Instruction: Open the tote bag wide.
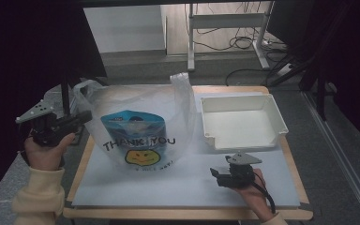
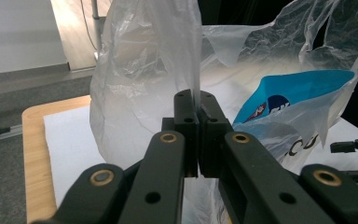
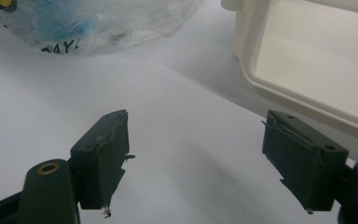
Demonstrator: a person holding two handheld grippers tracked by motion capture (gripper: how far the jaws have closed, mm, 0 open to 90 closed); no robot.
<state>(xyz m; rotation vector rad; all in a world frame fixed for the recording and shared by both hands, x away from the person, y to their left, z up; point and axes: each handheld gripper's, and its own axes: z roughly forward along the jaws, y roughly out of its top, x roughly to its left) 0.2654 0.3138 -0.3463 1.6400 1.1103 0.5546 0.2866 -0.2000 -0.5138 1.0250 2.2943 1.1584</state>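
Left gripper [image 1: 82,117] is held level at the left side of the thin clear plastic carrier bag printed "THANK YOU" with a yellow smiley [image 1: 138,126], carried by a hand [image 1: 44,152] in a cream sleeve, forearm raised off the table edge. In the left gripper view [image 2: 193,116] its jaws are clamped together on a fold of the bag's film, near one handle loop. Right gripper [image 1: 215,177] is held low, right of the bag and in front of the white rectangular plastic tray [image 1: 272,112], cradled in an upturned hand [image 1: 253,187]; in the right gripper view [image 3: 196,154] its jaws are spread wide with nothing between them, just bare white sheet. The bag stands left of the tray, near it, on the white sheet [image 1: 183,187] over the wooden tabletop. Count: one bag, one blue foil pouch [image 1: 133,129] upright inside the bag, one tray, two grippers.
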